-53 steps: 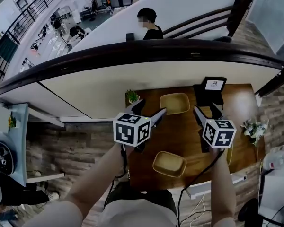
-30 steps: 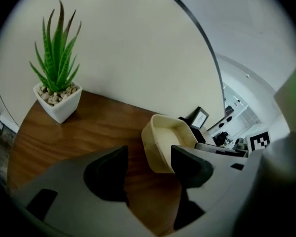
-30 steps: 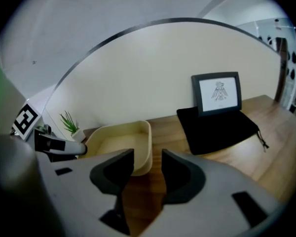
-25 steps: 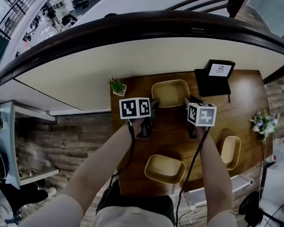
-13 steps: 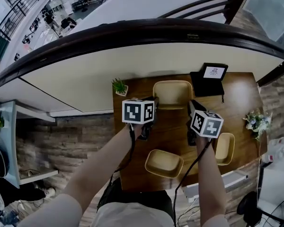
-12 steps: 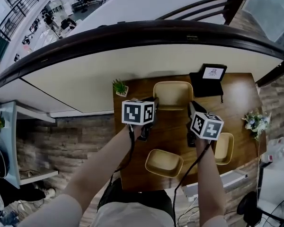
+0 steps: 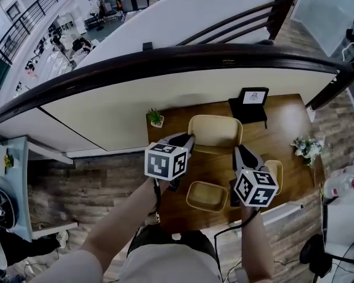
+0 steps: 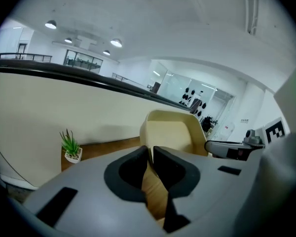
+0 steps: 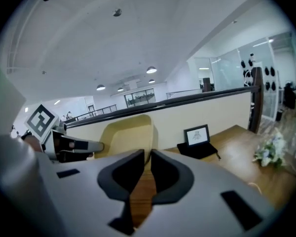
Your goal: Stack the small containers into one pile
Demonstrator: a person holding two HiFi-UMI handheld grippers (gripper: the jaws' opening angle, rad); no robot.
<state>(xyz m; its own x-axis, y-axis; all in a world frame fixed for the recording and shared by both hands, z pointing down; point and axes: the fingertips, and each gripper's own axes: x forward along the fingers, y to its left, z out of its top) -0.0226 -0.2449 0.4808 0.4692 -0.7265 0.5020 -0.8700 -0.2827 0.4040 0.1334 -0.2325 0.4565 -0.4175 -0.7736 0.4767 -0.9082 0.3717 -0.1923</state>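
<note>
A large cream container (image 7: 215, 131) hangs above the wooden table (image 7: 286, 125), held by two opposite walls. My left gripper (image 7: 187, 140) is shut on its left wall (image 8: 147, 132), and its jaws have just been closing on that rim. My right gripper (image 7: 238, 151) is shut on the right wall (image 9: 149, 132), having also just closed. In each gripper view the thin rim sits pinched between the dark pads (image 8: 138, 164) (image 9: 165, 169). A second cream container (image 7: 206, 196) rests at the table's near edge. A third container (image 7: 276, 171) lies to the right, partly hidden behind my right gripper.
A small potted plant (image 7: 156, 118) (image 8: 69, 149) stands at the table's back left corner. A dark stand with a screen (image 7: 253, 99) (image 9: 197, 137) is at the back right, and a bunch of flowers (image 7: 307, 148) at the right edge. A curved cream wall rises behind the table.
Both grippers closed on the back container's side walls and rose with it. It now looks larger and nearer in the head view, above the table.
</note>
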